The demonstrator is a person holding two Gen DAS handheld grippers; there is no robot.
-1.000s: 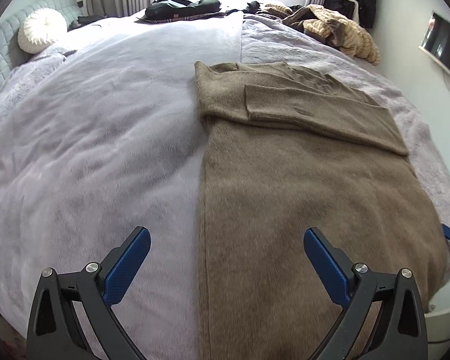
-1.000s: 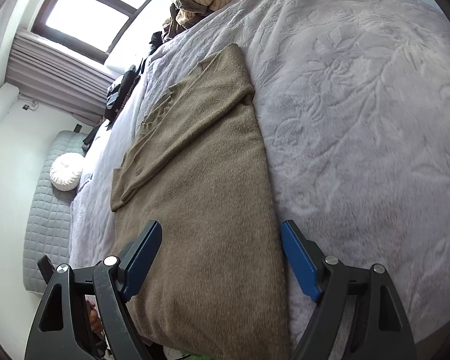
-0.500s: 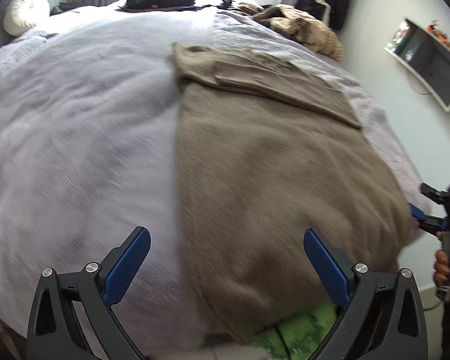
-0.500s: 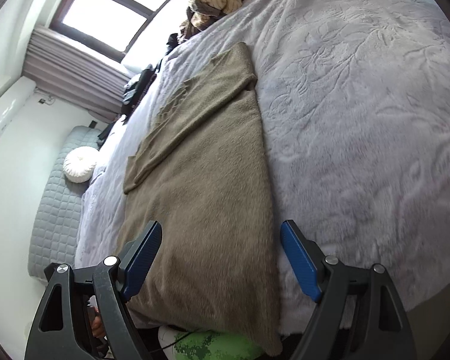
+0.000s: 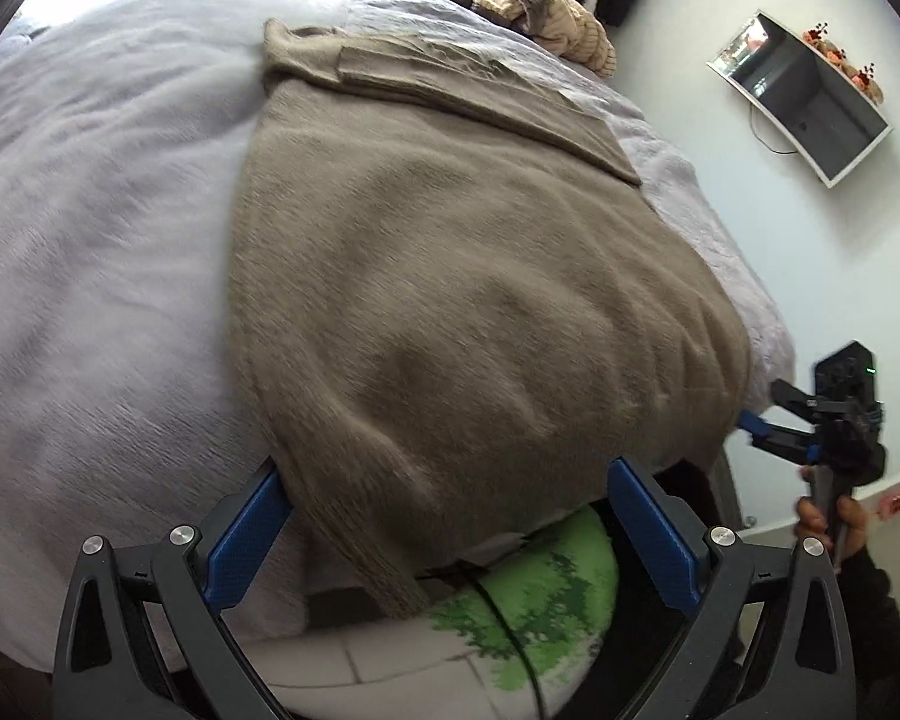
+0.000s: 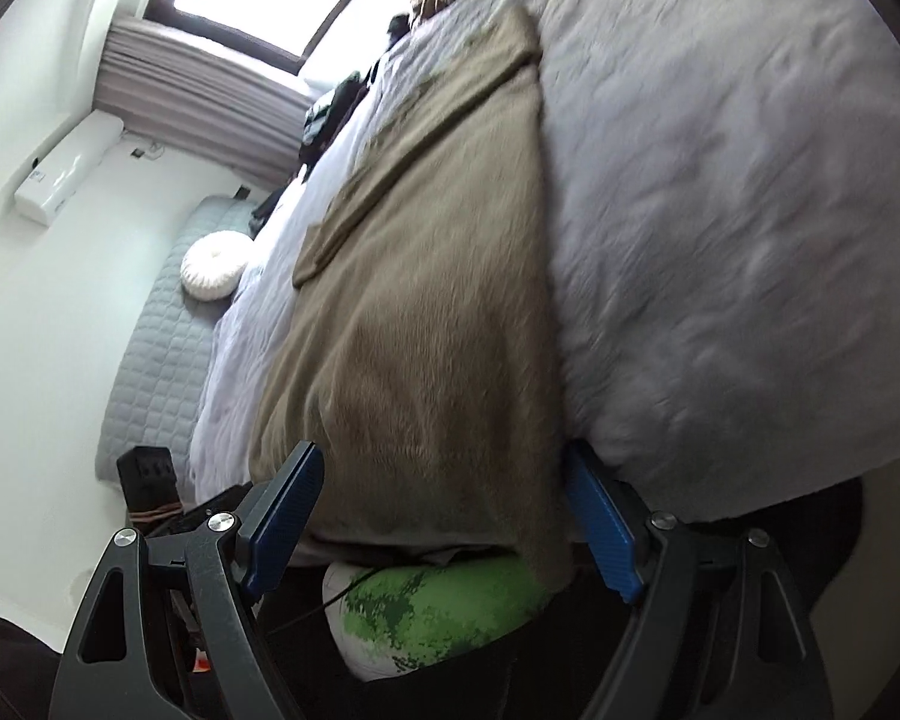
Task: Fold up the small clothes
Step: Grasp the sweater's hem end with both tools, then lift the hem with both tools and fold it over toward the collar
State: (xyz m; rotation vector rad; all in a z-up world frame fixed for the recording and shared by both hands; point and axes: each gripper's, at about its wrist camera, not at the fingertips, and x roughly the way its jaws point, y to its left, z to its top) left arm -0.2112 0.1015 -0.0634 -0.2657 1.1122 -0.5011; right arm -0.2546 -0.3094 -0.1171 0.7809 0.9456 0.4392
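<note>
left claw [image 5: 444, 531] apart | right claw [image 6: 444, 519] apart | brown sweater [image 5: 450, 276] on bed [image 5: 90, 210], hem seemingly overhanging

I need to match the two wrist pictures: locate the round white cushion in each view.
Left wrist: not in it; the headboard corner is cut off.
Right wrist: the round white cushion lies at middle left, against the grey quilted headboard.
Shared landmark: the folded brown fuzzy sweater on the pale bedspread.

Both wrist views look up the bed [image 5: 90, 210] from its foot, close over the shared brown sweater [image 5: 450, 300], each between its own tongs.
</note>
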